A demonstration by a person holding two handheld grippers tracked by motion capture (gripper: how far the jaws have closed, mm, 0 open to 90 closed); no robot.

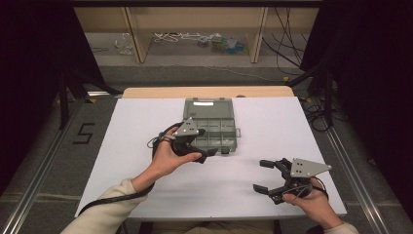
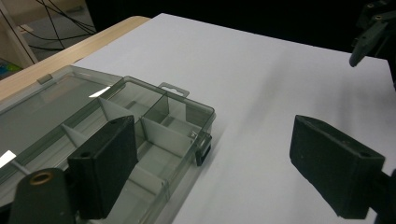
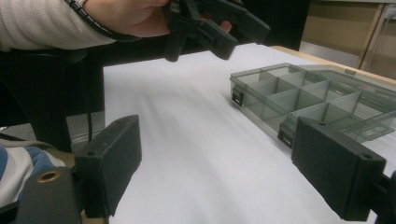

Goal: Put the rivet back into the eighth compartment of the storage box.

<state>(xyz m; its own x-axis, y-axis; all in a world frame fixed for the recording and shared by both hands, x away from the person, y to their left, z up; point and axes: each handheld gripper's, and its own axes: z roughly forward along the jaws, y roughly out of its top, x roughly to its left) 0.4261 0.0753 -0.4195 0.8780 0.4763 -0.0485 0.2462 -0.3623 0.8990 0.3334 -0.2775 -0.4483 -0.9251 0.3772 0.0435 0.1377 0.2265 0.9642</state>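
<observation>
Left tongs [image 1: 210,152] gape empty at the box [image 1: 212,124] front; right tongs [image 1: 263,175] wait wide apart, empty, on the bench [image 1: 272,122]. Squaring onto the latch looks wise.

You get even overhead light on the white desk [image 1: 234,180], bright against black surroundings at both sides of the high view; a white glare patch sits on the lid of the compartment box [image 1: 203,103], and another on that lid in the left gripper view; shadows on the desk are soft and faint; both gripper views are grainy, and their near jaws look slightly soft.
</observation>
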